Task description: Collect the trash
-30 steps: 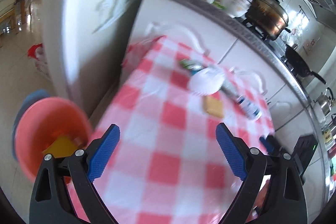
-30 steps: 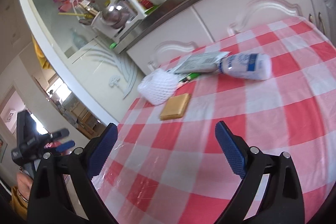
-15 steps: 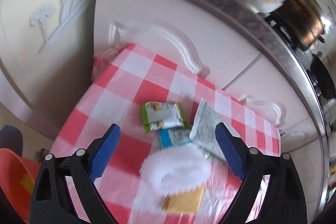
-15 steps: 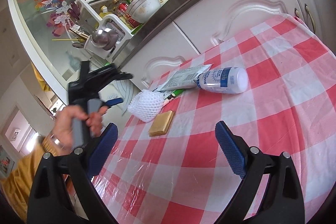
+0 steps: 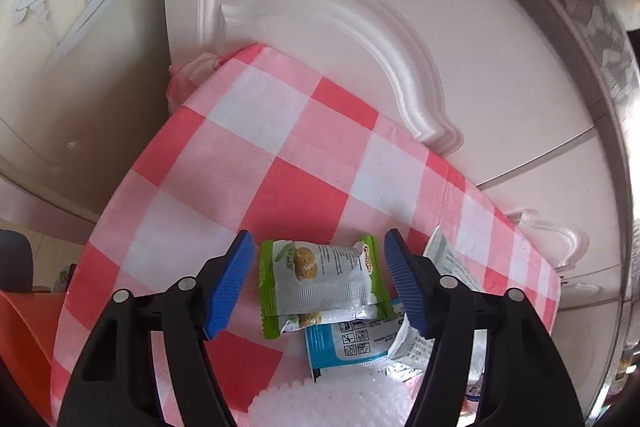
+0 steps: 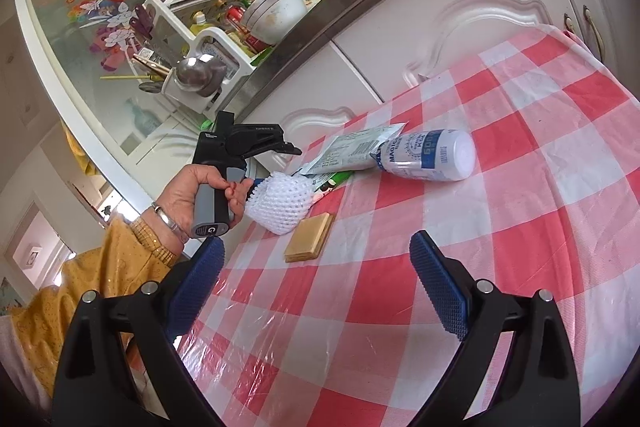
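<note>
In the left wrist view a green-and-white snack wrapper (image 5: 320, 279) lies on the red-checked tablecloth (image 5: 256, 155). My left gripper (image 5: 318, 281) points steeply down over it. Its jaws are closing with the wrapper between the blue pads (image 5: 230, 283), and a thin gap shows on each side. A blue-and-white wrapper (image 5: 352, 347), a silver wrapper (image 5: 448, 263) and a white foam net (image 5: 332, 403) lie just nearer me. My right gripper (image 6: 316, 291) hangs open and empty above the cloth, well short of the white bottle (image 6: 428, 155), the foam net (image 6: 280, 203) and a flat tan packet (image 6: 310, 237).
An orange bin (image 5: 20, 339) stands on the floor left of the table. White cabinet doors (image 5: 320, 27) rise right behind the table's far edge. A person's hand (image 6: 188, 195) holds the left gripper's handle at the table's left side. The counter above carries a dish rack (image 6: 200, 39) and a pot.
The left gripper swung from beside the orange bin across the table to the wrappers and tipped downward, and its jaws have narrowed around the green wrapper. The right gripper shifted only slightly.
</note>
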Demonstrator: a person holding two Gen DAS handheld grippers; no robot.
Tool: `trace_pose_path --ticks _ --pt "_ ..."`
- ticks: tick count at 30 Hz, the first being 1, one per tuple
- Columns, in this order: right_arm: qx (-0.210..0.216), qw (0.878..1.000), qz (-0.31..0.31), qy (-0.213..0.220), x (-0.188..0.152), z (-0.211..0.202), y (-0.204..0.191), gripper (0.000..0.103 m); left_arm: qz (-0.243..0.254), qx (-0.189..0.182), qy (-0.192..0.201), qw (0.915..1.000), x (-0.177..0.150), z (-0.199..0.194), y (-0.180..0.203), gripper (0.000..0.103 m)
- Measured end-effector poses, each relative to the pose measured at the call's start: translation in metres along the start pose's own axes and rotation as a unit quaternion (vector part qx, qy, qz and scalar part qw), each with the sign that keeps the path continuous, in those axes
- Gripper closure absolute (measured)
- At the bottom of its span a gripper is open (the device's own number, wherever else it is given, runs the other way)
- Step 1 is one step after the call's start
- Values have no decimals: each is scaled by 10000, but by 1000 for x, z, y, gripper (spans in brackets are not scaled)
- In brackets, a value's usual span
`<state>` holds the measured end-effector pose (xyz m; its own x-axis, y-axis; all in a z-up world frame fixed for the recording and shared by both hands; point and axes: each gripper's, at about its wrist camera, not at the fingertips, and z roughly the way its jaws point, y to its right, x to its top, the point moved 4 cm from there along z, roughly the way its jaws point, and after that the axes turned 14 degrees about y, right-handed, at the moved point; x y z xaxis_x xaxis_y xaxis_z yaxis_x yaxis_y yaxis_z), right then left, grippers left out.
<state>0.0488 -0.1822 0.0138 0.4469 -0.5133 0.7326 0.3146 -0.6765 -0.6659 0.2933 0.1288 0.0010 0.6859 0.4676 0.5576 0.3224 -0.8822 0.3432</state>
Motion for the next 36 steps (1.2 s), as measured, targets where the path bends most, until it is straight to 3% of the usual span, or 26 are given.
trace_pose_path --ticks 5,16,31,36 --pt "-66 9999 82 3 1 0 6 9 188 -5 -116 9998 -9 8 9 50" --pt "-111 9999 11 60 4 -4 6 9 952 -286 -351 9944 -54 -11 31 51" --pt "-347 9994 -26 68 6 -10 16 9 1792 -1081 -884 9738 -160 -70 52 51" --pt "-412 9991 -36 -43 4 -7 19 9 1848 -1379 -1002 9679 -182 -85 58 51"
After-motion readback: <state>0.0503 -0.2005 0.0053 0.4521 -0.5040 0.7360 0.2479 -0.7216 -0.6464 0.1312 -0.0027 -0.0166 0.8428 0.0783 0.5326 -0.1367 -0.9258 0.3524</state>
